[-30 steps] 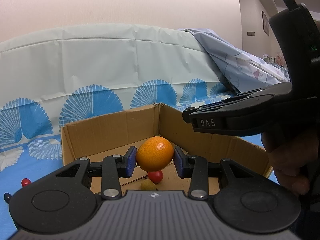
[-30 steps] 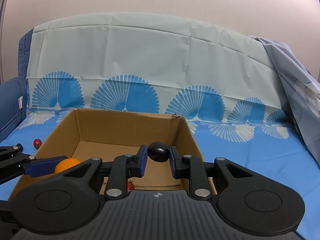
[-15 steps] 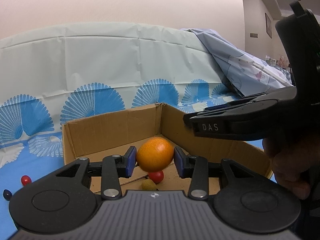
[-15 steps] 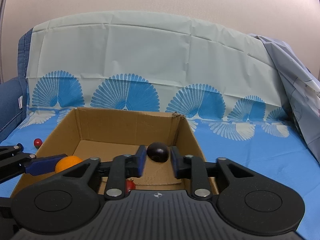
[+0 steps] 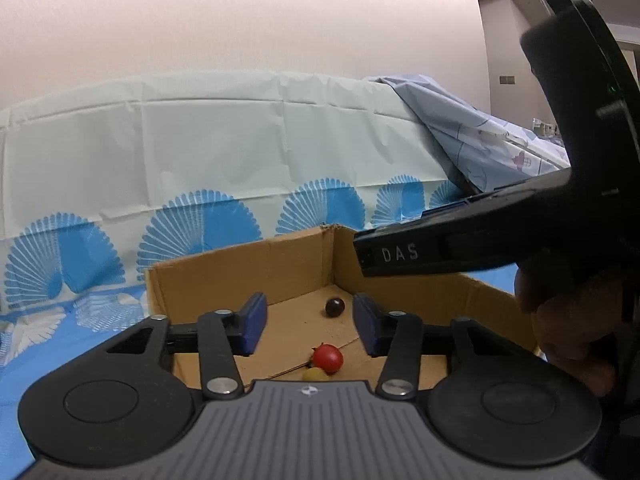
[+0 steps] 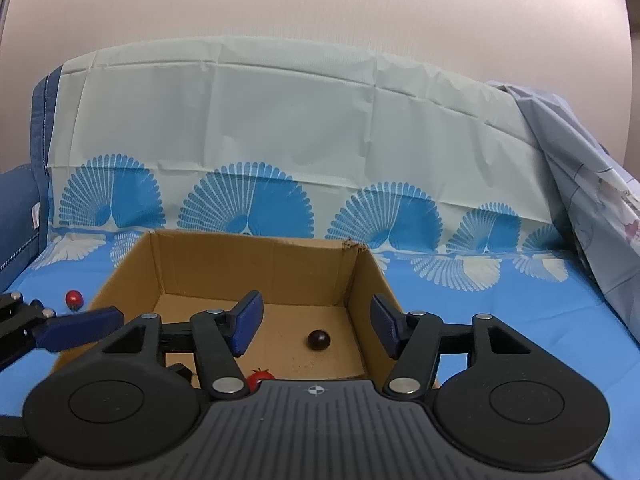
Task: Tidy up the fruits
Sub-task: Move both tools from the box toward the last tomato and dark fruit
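Both tongs stand spread and empty over the cardboard box (image 6: 256, 268): left gripper (image 5: 306, 324) closing slightly, right gripper (image 6: 316, 322) just opening. Dark plum (image 6: 319, 339) and cherry tomato (image 5: 328, 358) lie lower-centre inside. Withdraw cleanly upward, then fetch the red fruit (image 6: 74, 298) at left.

The yellow fruit (image 5: 314, 374) is half hidden behind the left gripper (image 5: 307, 322) body. In the right wrist view, the red tomato (image 6: 260, 378) is partly covered. The cardboard box (image 6: 256, 268) near wall is hidden.
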Available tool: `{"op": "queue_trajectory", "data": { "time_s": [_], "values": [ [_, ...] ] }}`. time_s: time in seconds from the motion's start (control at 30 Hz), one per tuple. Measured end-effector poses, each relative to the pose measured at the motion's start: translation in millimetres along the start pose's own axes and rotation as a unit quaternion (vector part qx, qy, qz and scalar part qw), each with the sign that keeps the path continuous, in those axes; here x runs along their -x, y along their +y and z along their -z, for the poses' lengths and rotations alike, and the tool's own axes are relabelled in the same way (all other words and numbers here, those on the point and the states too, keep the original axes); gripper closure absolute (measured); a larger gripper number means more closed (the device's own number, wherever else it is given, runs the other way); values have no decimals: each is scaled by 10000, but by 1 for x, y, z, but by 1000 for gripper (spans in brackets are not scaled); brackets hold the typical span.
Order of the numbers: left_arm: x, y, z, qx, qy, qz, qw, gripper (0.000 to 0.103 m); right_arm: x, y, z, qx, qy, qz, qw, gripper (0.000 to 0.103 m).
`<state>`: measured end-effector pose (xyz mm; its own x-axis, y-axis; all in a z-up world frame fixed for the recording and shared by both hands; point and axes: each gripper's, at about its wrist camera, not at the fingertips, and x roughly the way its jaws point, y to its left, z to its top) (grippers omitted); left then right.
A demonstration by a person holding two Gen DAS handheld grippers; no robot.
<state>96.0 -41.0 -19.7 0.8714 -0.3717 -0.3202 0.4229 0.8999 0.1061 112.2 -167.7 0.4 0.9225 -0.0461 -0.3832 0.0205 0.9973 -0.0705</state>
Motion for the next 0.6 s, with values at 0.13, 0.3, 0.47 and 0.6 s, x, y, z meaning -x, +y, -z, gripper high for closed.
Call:
{"op": "queue_trajectory", "data": {
  "time_s": [0.13,0.3,0.47,0.6],
  "values": [
    [17,8,3,-21,41,-138,9999,58,10,10,-1,-72,-140,158,9998,28],
    [49,31,-3,-144,40,-426,9990,63,29,20,-4,-436,-318,111,9985,28],
    [91,70,-19,-463,-114,-785,9958,63,48,33,-7,-874,-469,-185,9949,30],
    [113,100,-21,-691,-28,-1092,9916,63,59,50,-9,-1027,-539,-541,9918,53]
  ]
}}
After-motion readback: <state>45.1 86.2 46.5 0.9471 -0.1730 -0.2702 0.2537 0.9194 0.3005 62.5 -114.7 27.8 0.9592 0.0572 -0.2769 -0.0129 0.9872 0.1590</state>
